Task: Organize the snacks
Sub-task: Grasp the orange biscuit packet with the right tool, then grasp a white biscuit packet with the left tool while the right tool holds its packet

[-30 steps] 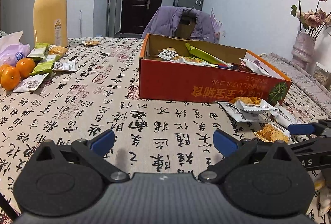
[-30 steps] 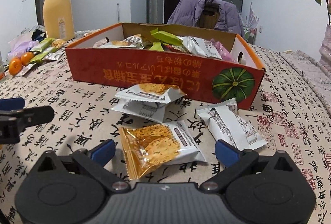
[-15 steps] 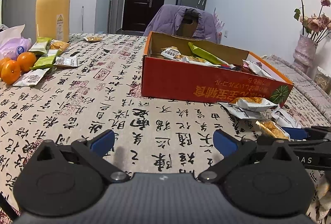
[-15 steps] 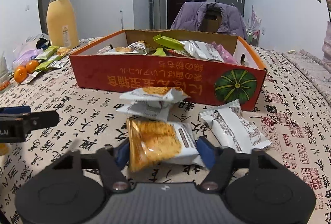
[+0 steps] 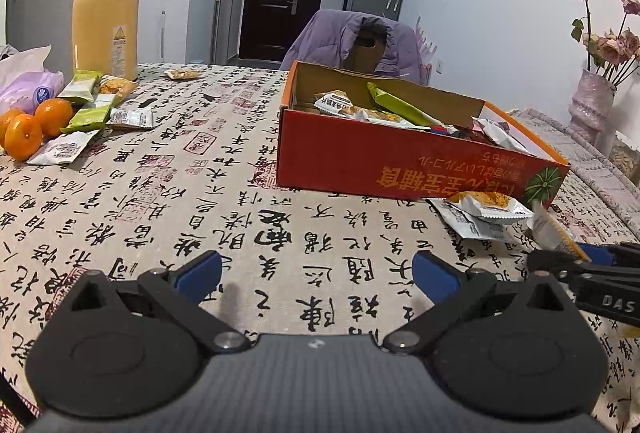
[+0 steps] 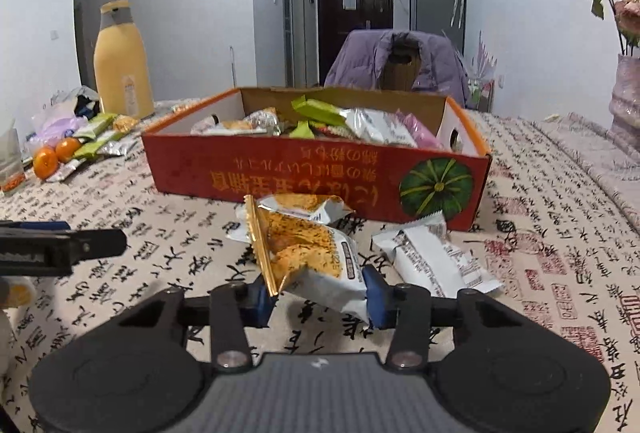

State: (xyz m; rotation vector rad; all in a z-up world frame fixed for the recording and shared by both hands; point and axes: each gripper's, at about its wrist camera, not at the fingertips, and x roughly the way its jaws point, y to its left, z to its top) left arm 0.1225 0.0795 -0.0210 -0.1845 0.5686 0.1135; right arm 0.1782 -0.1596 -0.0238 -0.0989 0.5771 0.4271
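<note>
My right gripper (image 6: 318,299) is shut on a gold-and-white cracker packet (image 6: 308,253) and holds it lifted and tilted, just in front of the red cardboard box (image 6: 320,177) full of snack packets. The same packet shows edge-on in the left wrist view (image 5: 554,233). Two packets lie stacked (image 6: 308,209) against the box front, and a white packet (image 6: 432,261) lies to the right. My left gripper (image 5: 316,275) is open and empty, low over the tablecloth, left of the box (image 5: 400,161).
A tall yellow bottle (image 5: 106,7), oranges (image 5: 32,123) and several loose packets (image 5: 96,109) sit at the table's far left. One packet (image 5: 183,73) lies at the far edge. A flower vase (image 5: 592,109) stands right. A chair with a purple jacket (image 5: 360,45) is behind the box.
My right gripper closed on the cracker packet and lifted it off the cloth, tilting it upright. The left gripper stayed open and drifted slightly.
</note>
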